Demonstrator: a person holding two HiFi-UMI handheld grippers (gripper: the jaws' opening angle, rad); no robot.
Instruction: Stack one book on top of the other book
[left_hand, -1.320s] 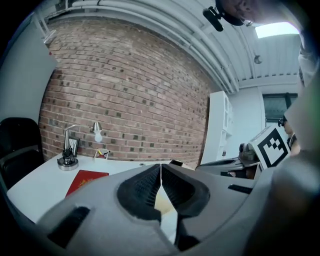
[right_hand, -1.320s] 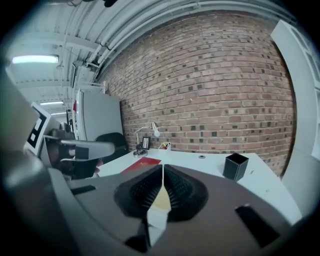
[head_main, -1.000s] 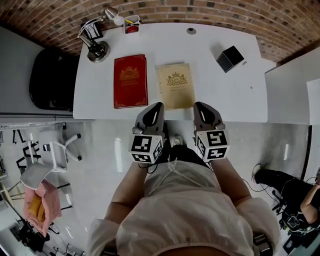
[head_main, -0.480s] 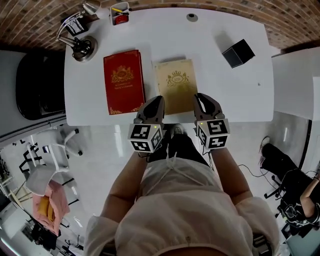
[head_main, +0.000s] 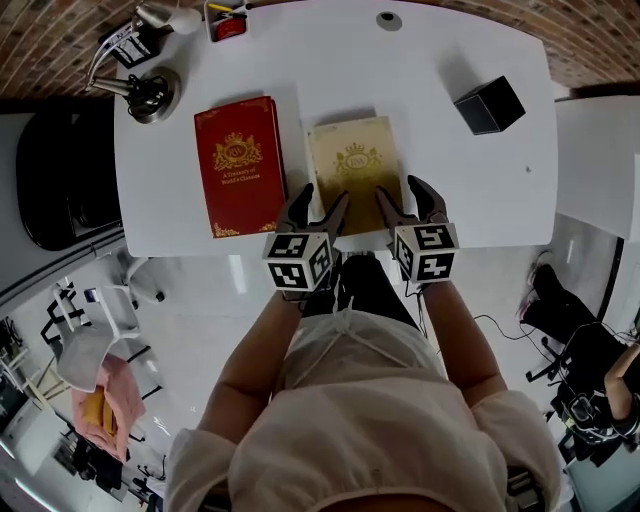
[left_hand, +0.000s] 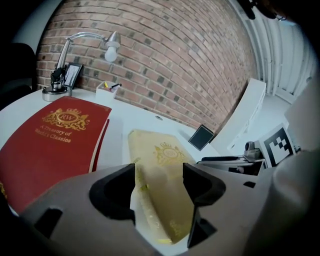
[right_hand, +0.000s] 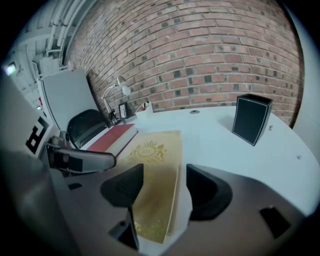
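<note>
A red book lies flat on the white table, with a gold book to its right; a narrow gap separates them. Both grippers hover at the gold book's near edge. My left gripper is over its near left corner and my right gripper over its near right corner. In the left gripper view the jaws are opening, with the gold book seen between them, untouched; the red book lies to the left. The right gripper is opening too, above the gold book.
A black box stands at the back right of the table. A desk lamp and a pen cup sit at the back left. A black chair is left of the table. Another person sits at the lower right.
Both grippers have come down and forward from the table's front edge to the gold book's near edge. Their jaws, shut before, now stand apart.
</note>
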